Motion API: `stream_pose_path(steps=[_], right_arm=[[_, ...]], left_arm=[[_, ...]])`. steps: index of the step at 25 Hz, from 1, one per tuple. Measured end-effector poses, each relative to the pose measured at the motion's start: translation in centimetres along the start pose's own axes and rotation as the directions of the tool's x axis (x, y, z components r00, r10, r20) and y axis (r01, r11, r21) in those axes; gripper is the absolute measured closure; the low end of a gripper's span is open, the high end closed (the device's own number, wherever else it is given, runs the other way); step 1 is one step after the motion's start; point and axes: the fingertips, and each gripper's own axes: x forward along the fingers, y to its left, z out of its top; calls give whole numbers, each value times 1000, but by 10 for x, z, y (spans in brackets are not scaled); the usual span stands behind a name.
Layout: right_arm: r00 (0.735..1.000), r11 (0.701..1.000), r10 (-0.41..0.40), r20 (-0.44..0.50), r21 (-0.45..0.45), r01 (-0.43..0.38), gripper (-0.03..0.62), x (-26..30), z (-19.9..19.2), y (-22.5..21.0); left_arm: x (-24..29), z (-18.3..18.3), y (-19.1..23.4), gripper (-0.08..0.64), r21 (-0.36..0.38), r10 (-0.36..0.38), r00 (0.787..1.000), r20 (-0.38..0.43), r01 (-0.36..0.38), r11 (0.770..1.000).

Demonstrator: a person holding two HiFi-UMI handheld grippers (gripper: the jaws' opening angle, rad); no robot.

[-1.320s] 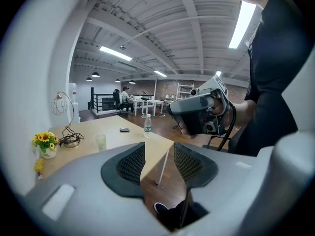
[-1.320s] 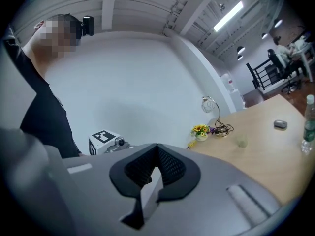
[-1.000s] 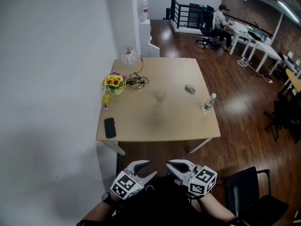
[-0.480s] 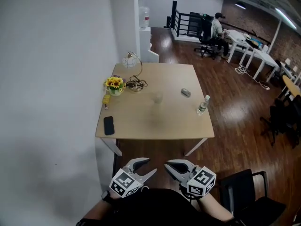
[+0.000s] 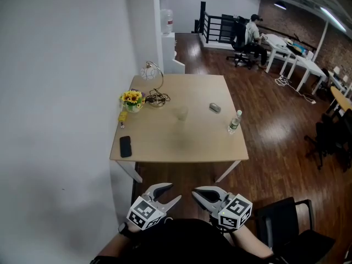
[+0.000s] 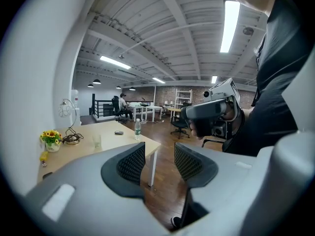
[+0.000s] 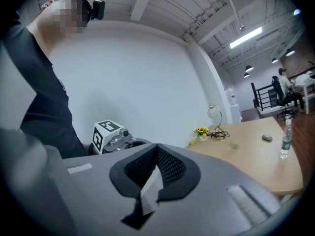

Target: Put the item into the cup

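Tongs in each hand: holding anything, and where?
Nothing is held. The left tongs stand open and empty; the right tongs are shut on nothing.

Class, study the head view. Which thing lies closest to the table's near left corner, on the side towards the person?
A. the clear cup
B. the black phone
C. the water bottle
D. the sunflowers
B: the black phone lies by the near left corner of the table, while the water bottle stands at the right edge and the sunflowers sit further back.
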Motion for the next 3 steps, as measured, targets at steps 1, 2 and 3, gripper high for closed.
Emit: stream_pose_path(steps=[1, 2, 3], right_arm=[[1000, 1000, 5, -3, -3, -5, 584, -1, 0, 1], [1000, 1000, 10, -7, -5, -10, 584, -1, 0, 3], [1000, 1000, 14, -12, -8, -15, 583, -2, 0, 4]], left_arm=[[0, 1, -1, 380, -1, 1, 1000, 1, -1, 1000], [1, 1, -1, 379, -2, 2, 1000, 1, -2, 1000], [1, 2, -2, 380, -3, 3, 1000, 2, -3, 1000]])
